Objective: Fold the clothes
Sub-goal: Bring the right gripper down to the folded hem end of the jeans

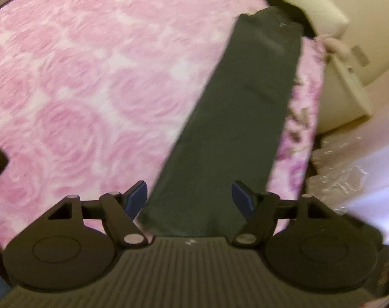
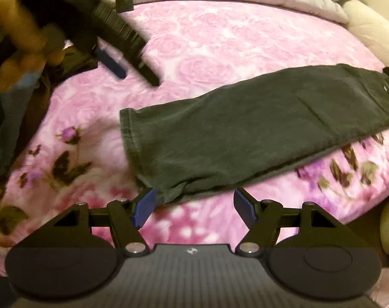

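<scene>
Left wrist view: left tongs (image 1: 189,200) spread wide, blue pads well apart, nothing between them but cloth lying below. Long dark green folded pair of trousers (image 1: 245,118) stretched on the pink rose-patterned bed blanket (image 1: 91,77), long axis running straight away from these tongs, near end right under the gap, far end near the cream headboard cushion (image 1: 310,0) at the far right. Lying along the right edge of the bed, narrow and flat, as if already halved lengthwise; whether a further fold is due, not settled here. Right wrist view: right tongs (image 2: 193,205) likewise wide open and empty, left pad just touching or just beside the hemmed near corner of the trousers (image 2: 245,133). Here the long axis running crosswise, from the hem end at near left to the waistband end at far right. Left tongs (image 2: 133,69) seen at far left, held in a hand (image 2: 20,51), blurred, above bare blanket (image 2: 220,38) and well apart from the hem. Judged nearer to the hem end: the right tongs.
</scene>
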The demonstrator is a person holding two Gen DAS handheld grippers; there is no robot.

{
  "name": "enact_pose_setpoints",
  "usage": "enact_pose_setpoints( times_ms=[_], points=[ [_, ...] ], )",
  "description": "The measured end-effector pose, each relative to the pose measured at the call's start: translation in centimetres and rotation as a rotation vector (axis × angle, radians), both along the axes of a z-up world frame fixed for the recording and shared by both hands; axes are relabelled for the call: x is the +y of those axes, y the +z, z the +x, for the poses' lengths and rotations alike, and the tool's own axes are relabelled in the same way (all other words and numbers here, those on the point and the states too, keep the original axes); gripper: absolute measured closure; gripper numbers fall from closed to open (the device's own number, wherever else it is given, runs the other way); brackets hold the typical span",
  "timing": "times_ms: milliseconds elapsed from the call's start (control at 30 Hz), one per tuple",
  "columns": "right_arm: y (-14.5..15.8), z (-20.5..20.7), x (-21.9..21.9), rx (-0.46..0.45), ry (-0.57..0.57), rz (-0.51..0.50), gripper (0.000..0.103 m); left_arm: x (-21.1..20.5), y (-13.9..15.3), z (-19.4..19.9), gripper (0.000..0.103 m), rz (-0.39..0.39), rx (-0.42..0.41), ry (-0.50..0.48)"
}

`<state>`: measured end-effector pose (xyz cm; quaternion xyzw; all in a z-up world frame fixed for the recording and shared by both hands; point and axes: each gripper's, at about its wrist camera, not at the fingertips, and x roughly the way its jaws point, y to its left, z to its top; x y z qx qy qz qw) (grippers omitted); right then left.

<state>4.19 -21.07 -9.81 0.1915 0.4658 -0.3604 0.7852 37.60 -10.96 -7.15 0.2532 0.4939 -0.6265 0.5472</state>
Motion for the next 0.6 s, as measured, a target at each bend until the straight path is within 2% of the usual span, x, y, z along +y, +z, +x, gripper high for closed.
enact_pose_setpoints(
  times_ms=[67,100,200,267,300,400,433,500,600],
  points=[
    [0.0,0.5,1.0,0.013,0.013,-0.010,0.033,-0.6,1.6,-0.9,0.031,-0.042,-0.063,-0.108],
    [0.0,0.9,1.6,0.023,0.032,-0.021,0.033,-0.9,2.5,-1.5,0.031,-0.074,-0.127,-0.187],
    [-1.0,2.6,3.0,0.070,0.101,-0.074,0.033,-1.2,3.6,-2.6,0.031,-0.176,-0.382,-0.437],
    [-1.8,3.8,3.9,0.103,0.148,-0.109,0.033,-0.9,3.1,-3.1,0.031,-0.228,-0.527,-0.612],
    [-2.2,4.4,4.3,0.119,0.172,-0.127,0.034,-0.3,2.6,-3.3,0.031,-0.276,-0.610,-0.730],
    [-3.5,6.2,5.5,0.167,0.236,-0.182,0.034,2.6,-0.3,-3.5,0.031,-0.415,-0.789,-1.064],
    [-4.0,6.6,5.7,0.179,0.243,-0.197,0.035,4.0,-1.5,-3.4,0.032,-0.473,-0.810,-1.186],
    [-5.0,7.4,5.8,0.200,0.250,-0.221,0.042,6.3,-3.7,-3.1,0.035,-0.553,-0.777,-1.367],
    [-6.4,8.2,6.2,0.243,0.284,-0.262,0.043,8.8,-7.1,-3.0,0.036,-0.629,-0.752,-1.582]
  ],
)
